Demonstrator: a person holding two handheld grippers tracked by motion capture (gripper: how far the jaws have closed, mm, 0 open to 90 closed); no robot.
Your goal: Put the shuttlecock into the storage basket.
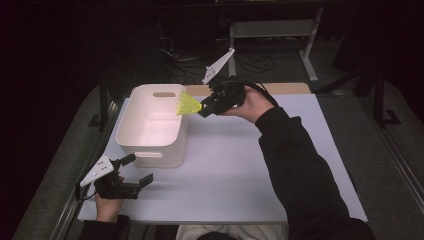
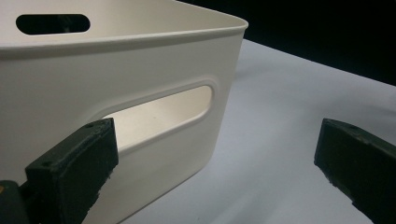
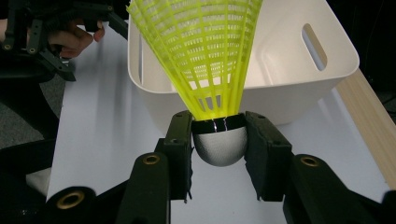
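Right tool reaches forward, jaws clamped; left tool rests low, jaws spread wide.

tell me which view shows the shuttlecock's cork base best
The right gripper view: the right gripper clamps the shuttlecock by its rounded base, seen close between the jaws. The high view shows the shuttlecock small at the white bin's rim, base hidden.

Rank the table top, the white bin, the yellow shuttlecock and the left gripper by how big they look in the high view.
1. Table top
2. White bin
3. Left gripper, fingers spread near the bin's front corner
4. Yellow shuttlecock, held in the right gripper over the bin's rim

The left gripper is nearer the camera, so its edge over the shuttlecock may be overstated.
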